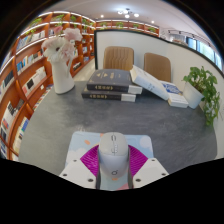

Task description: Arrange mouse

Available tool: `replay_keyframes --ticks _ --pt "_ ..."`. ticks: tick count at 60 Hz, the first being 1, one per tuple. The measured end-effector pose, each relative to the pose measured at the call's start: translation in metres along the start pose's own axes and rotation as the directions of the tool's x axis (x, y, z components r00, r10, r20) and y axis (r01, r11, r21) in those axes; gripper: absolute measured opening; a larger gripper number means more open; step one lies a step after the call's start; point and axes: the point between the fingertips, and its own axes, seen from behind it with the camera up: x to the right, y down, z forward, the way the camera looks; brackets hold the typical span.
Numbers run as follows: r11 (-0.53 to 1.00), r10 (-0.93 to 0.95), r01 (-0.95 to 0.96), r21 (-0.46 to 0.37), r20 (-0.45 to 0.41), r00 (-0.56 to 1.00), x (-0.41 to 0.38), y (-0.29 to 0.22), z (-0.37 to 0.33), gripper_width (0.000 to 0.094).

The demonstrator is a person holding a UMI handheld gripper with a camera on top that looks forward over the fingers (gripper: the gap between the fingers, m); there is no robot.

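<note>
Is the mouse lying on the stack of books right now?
No, the mouse sits between the hand-held gripper fingers, well short of the books.

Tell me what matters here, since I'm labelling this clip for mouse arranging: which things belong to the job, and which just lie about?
Belongs to the job:
- white mouse, held between the fingers
- gripper, shut on the mouse
- grey table

Just lying about:
- stacked books
- white vase with flowers
- open white box
- green plant
- bookshelves
- two chairs
</note>
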Motion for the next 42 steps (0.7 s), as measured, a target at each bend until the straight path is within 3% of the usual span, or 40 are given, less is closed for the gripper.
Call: replay_keyframes --ticks 9,11,17,27,32,42 --pt "0.997 -0.003 0.003 -0.082 -0.001 1.000 -0.004 0.051 0.014 0.0375" --pt "0.999 -0.002 0.002 -0.038 -0.004 1.000 -0.004 0.049 0.015 0.0375" --pt "0.999 0.009 -0.009 -0.035 -0.005 1.000 -0.004 0.051 0.014 0.0396" --pt "0.999 0.027 -0.027 -0.040 0.008 1.000 -0.005 0.051 0.015 0.0539" --pt "0.996 0.048 -0.051 -0.067 -0.032 0.998 0.004 0.050 0.006 0.0821" --pt "0.995 0.096 -0.095 0.020 -0.063 0.993 0.024 0.005 -0.040 0.0865"
